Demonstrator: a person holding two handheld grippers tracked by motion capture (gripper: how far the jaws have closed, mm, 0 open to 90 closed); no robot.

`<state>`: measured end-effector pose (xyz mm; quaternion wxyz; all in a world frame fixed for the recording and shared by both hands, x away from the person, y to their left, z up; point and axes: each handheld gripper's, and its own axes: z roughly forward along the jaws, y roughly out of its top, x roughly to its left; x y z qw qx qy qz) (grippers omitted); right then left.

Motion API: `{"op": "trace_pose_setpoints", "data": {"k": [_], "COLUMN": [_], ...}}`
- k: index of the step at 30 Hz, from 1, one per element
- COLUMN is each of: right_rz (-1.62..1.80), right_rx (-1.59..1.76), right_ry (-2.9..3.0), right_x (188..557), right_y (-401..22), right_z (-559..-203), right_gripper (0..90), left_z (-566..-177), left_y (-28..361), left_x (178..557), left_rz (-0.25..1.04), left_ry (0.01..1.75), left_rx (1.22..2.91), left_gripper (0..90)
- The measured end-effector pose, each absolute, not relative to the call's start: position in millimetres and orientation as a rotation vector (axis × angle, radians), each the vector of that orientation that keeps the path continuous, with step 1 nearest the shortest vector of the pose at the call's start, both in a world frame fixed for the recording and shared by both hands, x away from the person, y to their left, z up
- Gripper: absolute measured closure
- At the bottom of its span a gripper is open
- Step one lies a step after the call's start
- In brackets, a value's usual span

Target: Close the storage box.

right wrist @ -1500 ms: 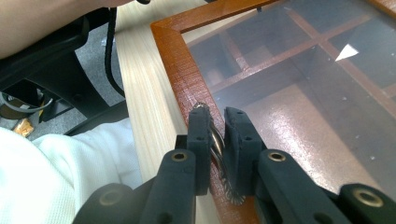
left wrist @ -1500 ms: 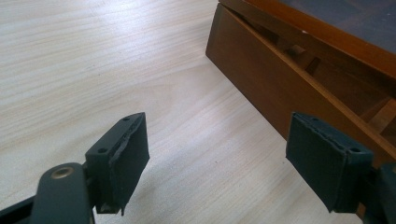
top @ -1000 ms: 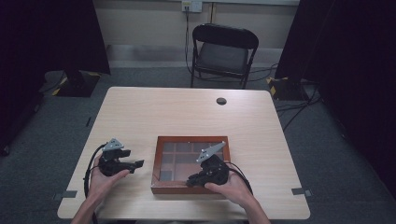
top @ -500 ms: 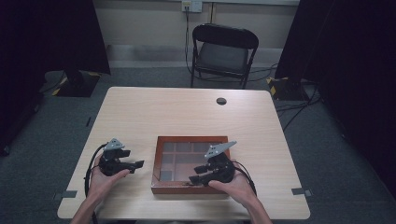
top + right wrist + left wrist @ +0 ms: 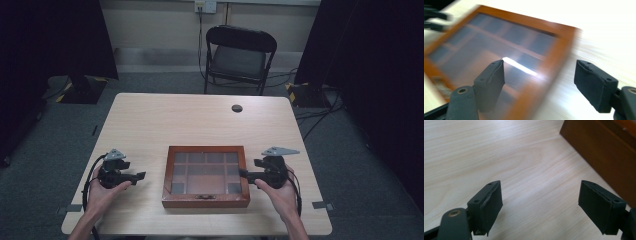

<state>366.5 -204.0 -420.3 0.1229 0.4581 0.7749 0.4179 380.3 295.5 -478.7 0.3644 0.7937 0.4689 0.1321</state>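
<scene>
A flat brown wooden box (image 5: 205,201) with a glass lid over several compartments lies near the table's front edge. My left gripper (image 5: 141,175) rests on the table left of the box and points at it, open with nothing between its pads. In the left gripper view the open gripper (image 5: 540,202) frames bare tabletop, with the box's side (image 5: 599,150) at upper right. My right gripper (image 5: 243,174) is just right of the box and points at its right edge. Its jaws have just been opening and hold nothing. The right gripper view is blurred, showing the gripper (image 5: 539,82) over the box's lid (image 5: 499,37).
The light wooden table (image 5: 200,125) has bare room behind and beside the box. A small black round object (image 5: 237,108) lies near the far edge. A black folding chair (image 5: 240,55) stands beyond the table, and cables run along the floor at right.
My right gripper has moved rightwards from above the box to just past its right edge, and its jaws have opened. The left gripper has stayed put.
</scene>
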Motion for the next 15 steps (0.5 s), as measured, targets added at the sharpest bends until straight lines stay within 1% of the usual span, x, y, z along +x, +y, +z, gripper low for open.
{"op": "trace_pose_setpoints", "data": {"k": [1, 3, 4, 5, 7, 9, 10, 11, 12, 13, 15], "right_rz": [1.219, 1.186, 1.098, 1.098, 1.003, 0.983, 0.905, 0.905, 0.888, 0.813, 0.767], "right_rx": [1.336, 1.396, 1.448, 1.448, 1.529, 1.547, 1.591, 1.591, 1.592, 1.622, 1.625], "right_ry": [2.261, 2.226, 2.197, 2.197, 2.163, 2.153, 2.126, 2.126, 2.124, 2.099, 2.073], "right_x": [366.5, 366.0, 365.5, 365.5, 366.9, 367.1, 366.6, 366.6, 367.0, 369.1, 370.2], "right_y": [-204.0, -218.6, -231.8, -231.8, -251.4, -257.2, -265.4, -265.4, -268.0, -273.0, -273.5], "right_z": [-420.3, -427.7, -434.8, -434.8, -449.3, -455.3, -467.8, -467.8, -472.6, -483.4, -487.0], "right_gripper": [23.6, 19.9, 18.9, 18.9, 18.2, 18.1, 18.3, 18.3, 18.5, 15.7, 15.0], "left_z": [-480.0, -483.9, -486.2, -488.5, -490.4, -490.8, -491.6, -491.6, -492.9, -494.1, -497.2], "left_y": [296.2, 299.3, 300.3, 301.4, 302.1, 301.1, 298.2, 298.2, 295.2, 293.6, 293.9], "left_x": [380.6, 380.3, 380.4, 380.5, 379.3, 378.0, 377.3, 377.3, 376.6, 376.6, 376.3], "left_rz": [0.341, 0.347, 0.342, 0.341, 0.355, 0.374, 0.419, 0.419, 0.472, 0.487, 0.501], "left_ry": [1.224, 1.240, 1.255, 1.260, 1.255, 1.253, 1.238, 1.238, 1.225, 1.235, 1.239], "left_rx": [2.048, 2.046, 2.054, 2.065, 2.059, 2.063, 2.100, 2.100, 2.132, 2.119, 2.080], "left_gripper": [18.9, 19.4, 20.4, 20.4, 19.8, 19.8, 19.8, 19.7, 19.7, 15.8, 15.3]}}
